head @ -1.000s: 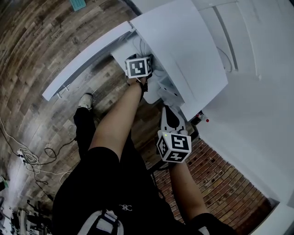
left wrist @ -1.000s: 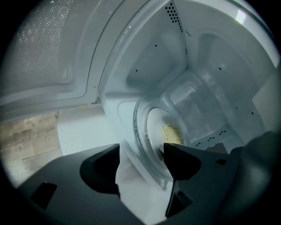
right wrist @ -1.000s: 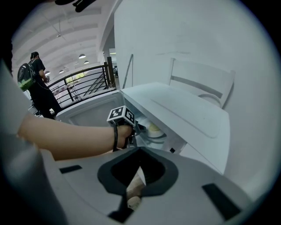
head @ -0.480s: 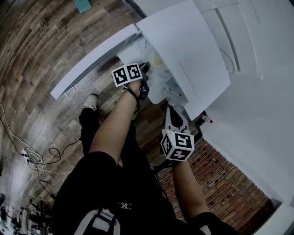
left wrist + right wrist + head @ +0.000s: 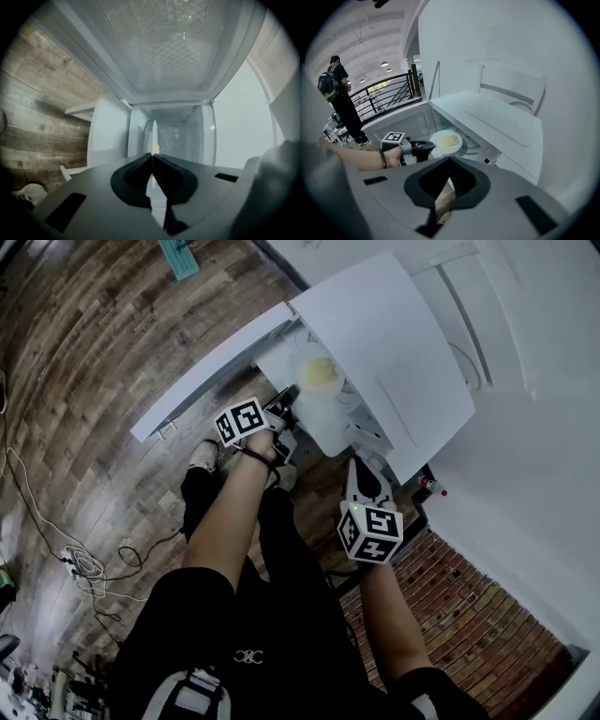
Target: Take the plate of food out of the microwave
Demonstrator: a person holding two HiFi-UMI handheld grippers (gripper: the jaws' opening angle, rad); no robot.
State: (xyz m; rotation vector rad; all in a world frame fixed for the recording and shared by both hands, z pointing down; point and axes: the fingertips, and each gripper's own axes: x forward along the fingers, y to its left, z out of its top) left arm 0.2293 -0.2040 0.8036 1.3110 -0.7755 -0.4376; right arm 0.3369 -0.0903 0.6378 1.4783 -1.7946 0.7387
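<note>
A white plate (image 5: 317,376) with a yellow piece of food on it sits at the mouth of the open white microwave (image 5: 384,343). My left gripper (image 5: 286,409) is at the plate's near rim, and its jaws are closing tight on that rim. In the left gripper view the plate (image 5: 153,136) shows edge-on, pinched between the fingertips of the left gripper (image 5: 152,155). My right gripper (image 5: 361,474) hangs below the microwave's right front corner, shut and empty. Its own view shows the plate (image 5: 446,141), the left gripper (image 5: 426,146) and the right gripper (image 5: 449,161).
The microwave door (image 5: 211,371) swings out wide to the left over the wooden floor (image 5: 84,381). Cables (image 5: 75,563) lie on the floor at the left. A brick strip (image 5: 469,634) runs along the white wall. A person (image 5: 340,93) stands far off by a railing.
My left gripper has drawn back out of the microwave toward the lower left, and the plate with food now shows at the opening. The right gripper has barely shifted.
</note>
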